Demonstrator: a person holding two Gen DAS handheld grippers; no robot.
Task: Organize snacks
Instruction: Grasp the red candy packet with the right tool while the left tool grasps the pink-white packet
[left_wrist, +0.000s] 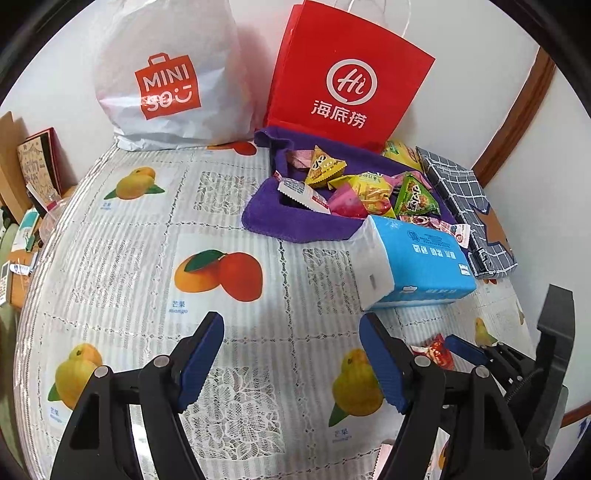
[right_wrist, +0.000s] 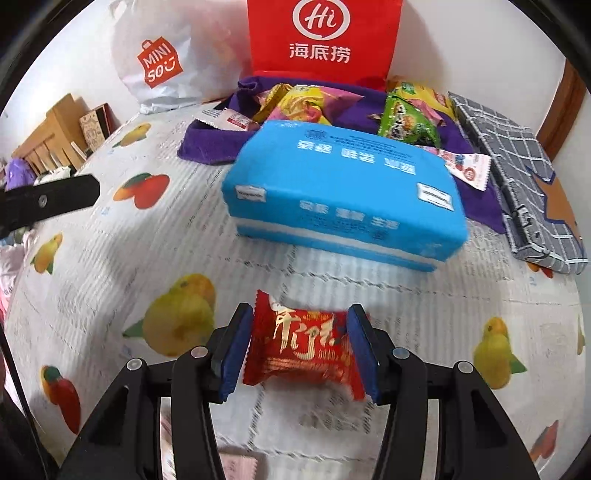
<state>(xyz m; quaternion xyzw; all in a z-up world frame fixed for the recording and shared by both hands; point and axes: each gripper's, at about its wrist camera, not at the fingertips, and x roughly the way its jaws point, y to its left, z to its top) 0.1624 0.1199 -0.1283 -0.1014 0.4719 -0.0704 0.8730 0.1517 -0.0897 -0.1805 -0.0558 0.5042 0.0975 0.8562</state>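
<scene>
Right gripper (right_wrist: 301, 345): points steeply down at the table; its 2 blue pads stand at either side of a red snack packet (right_wrist: 301, 349), apparently touching its ends.
Red snack packet: lies between those pads on the tablecloth (right_wrist: 110, 258), in front of the tissue pack; gold brush lettering on it, not legible.
Left gripper (left_wrist: 291, 354): tilted downward over bare cloth, jaws moderately wide, nothing between them.
Tablecloth: lace-patterned, printed with fruit pictures; captions read "芒果 mango".
Tissue pack (right_wrist: 343, 192): blue soft pack with white Chinese text seen upside down, too blurred to read; sits just in front of the purple cloth.
Purple cloth (left_wrist: 295, 218): bears a pile of snack packets (left_wrist: 365, 188) in yellow, green, pink and white wrappers; small print unreadable.
Checked pouch (left_wrist: 465, 206): grey grid fabric, just right of the pile.
Red paper bag (left_wrist: 347, 74): upright behind the cloth; white "Hi" logo above "海底捞".
White plastic bag (left_wrist: 166, 74): left of the red bag; red emblem reads "MINISO".
</scene>
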